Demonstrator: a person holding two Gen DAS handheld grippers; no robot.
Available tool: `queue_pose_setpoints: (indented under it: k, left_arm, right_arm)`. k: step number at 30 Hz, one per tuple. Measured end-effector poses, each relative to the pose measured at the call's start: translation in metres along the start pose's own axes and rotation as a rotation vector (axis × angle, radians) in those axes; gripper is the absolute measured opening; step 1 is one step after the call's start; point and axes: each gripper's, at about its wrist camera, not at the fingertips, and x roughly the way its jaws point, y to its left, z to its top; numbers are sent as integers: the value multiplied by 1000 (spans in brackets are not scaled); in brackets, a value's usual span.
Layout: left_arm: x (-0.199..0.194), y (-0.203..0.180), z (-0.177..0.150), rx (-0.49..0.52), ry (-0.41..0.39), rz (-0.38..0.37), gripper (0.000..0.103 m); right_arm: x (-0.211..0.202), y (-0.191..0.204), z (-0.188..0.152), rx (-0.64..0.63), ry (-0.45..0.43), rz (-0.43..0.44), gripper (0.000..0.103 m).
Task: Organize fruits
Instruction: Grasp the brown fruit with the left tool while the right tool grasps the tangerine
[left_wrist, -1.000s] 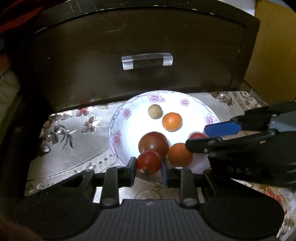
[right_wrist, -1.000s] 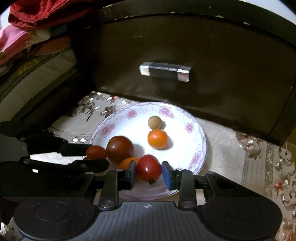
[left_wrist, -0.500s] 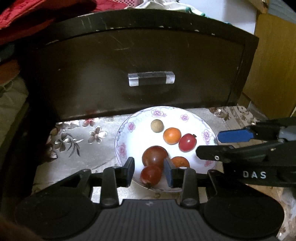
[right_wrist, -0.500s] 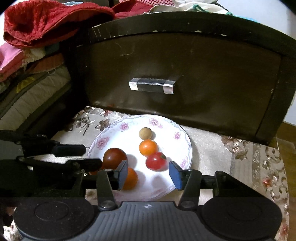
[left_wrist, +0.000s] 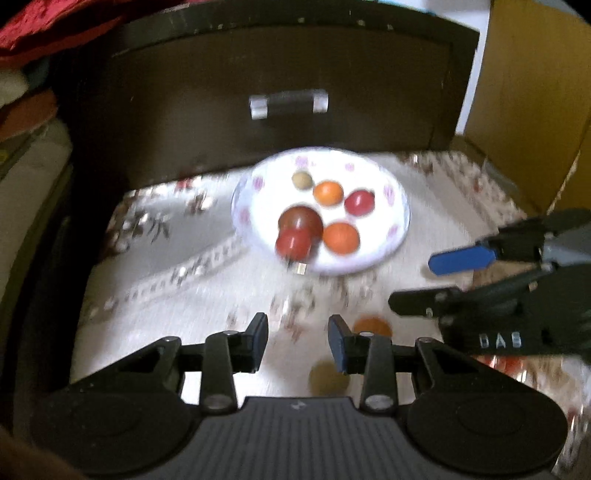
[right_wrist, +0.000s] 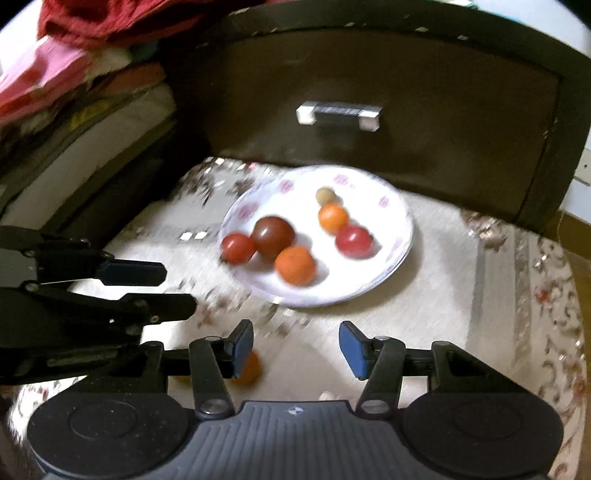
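Observation:
A white flowered plate (left_wrist: 397, 236) (right_wrist: 400, 243) holds several fruits: a dark tomato (left_wrist: 301, 221) (right_wrist: 274, 235), two red tomatoes (left_wrist: 293, 243) (left_wrist: 359, 202), two orange fruits (left_wrist: 340, 238) (left_wrist: 327, 192) and a small tan ball (left_wrist: 301, 180). My left gripper (left_wrist: 298, 341) is open and empty, pulled back from the plate. My right gripper (right_wrist: 296, 345) is open and empty, also back from the plate. An orange fruit (left_wrist: 371, 326) (right_wrist: 249, 367) and a tan fruit (left_wrist: 327, 378) lie on the cloth near the fingers.
A dark drawer front with a silver handle (left_wrist: 289, 103) (right_wrist: 338, 115) stands behind the plate. The floral cloth (left_wrist: 184, 295) covers the surface. Folded bedding and red fabric (right_wrist: 74, 92) lie at the left. A yellow panel (left_wrist: 535, 92) stands at the right.
Both grippers have let go of their red tomatoes, which now lie on the plate. Both have drawn back toward me with jaws open.

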Motion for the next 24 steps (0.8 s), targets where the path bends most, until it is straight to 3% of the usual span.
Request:
queue_pose_setpoints:
  k: [5,15,18,19,24]
  left_arm:
    - [-7,8,-19,2,48,-5,42]
    - [8,-5,-25,65,80,-39,42]
    - [15,-6,-26,67,86,-53,44]
    - [17,-6,-26,69,90,-57,44]
    - [28,-16,-26,102,81,-60,44]
  right_arm:
    - [10,15,-7,-42,42,29,50]
    - [35,22,-10,-65,92,66,48]
    - [39,21,-8,-69,83,69,39]
    - [38,20,-8,-68,81,76,29]
    - [33,14,-8,-54,83,57,27]
